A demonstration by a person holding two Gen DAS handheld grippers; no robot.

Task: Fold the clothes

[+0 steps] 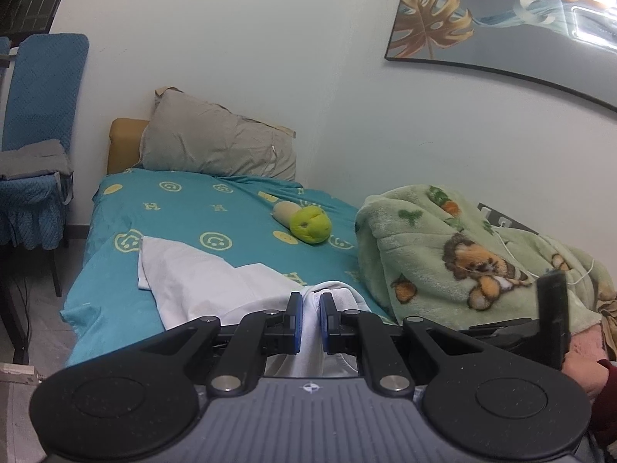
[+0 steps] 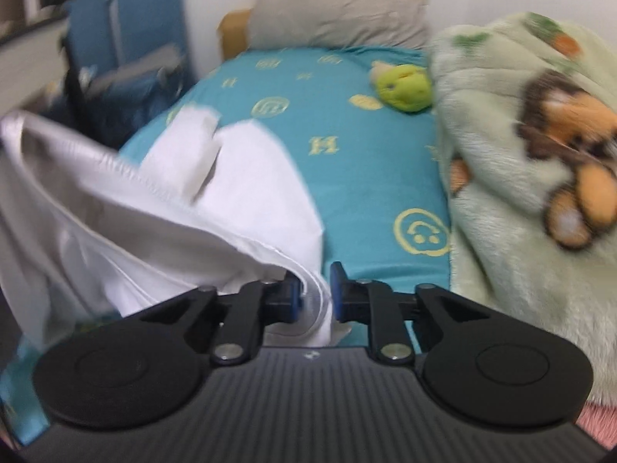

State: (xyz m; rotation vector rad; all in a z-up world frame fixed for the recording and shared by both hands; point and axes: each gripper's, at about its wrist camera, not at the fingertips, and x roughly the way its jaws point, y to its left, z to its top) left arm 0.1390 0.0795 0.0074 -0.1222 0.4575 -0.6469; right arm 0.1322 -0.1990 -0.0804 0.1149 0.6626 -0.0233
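Note:
A white garment (image 1: 200,281) lies partly on the teal bed sheet (image 1: 216,208), its far end flat and its near end lifted. My left gripper (image 1: 311,305) is shut on a bunched fold of the white garment. In the right wrist view the garment (image 2: 162,208) hangs in a raised sweep to the left. My right gripper (image 2: 315,289) is shut on layered edges of the garment. The right gripper's body (image 1: 551,308) shows at the right edge of the left wrist view. The right wrist view is blurred.
A green lion-print blanket (image 1: 462,247) is heaped on the bed's right side. A green plush toy (image 1: 308,223) lies mid-bed; a grey pillow (image 1: 216,142) leans at the head. A blue chair (image 1: 34,135) with grey cloth stands left. A picture (image 1: 509,19) hangs on the wall.

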